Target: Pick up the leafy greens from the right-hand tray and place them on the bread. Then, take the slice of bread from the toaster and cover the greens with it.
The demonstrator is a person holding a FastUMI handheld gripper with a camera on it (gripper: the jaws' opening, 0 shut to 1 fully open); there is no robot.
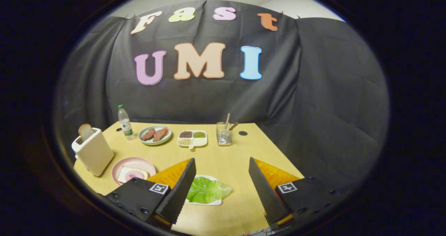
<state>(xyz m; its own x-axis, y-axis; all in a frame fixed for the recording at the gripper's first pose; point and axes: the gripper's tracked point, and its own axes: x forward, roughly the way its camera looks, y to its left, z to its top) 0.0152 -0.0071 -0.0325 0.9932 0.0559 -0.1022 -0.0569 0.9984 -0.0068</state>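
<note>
One toaster [93, 152], two bread slices [85, 131], one water bottle [125, 122], two plates [134, 163], one lettuce leaf [208, 190]

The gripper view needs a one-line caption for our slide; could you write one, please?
Open tool poised above the lettuce on its white tray, with the toaster and plated bread beyond.

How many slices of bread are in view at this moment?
2. One bread slice stands in the toaster. The other lies on the pink plate, beside the open gripper fingers. None seems hidden.
</note>
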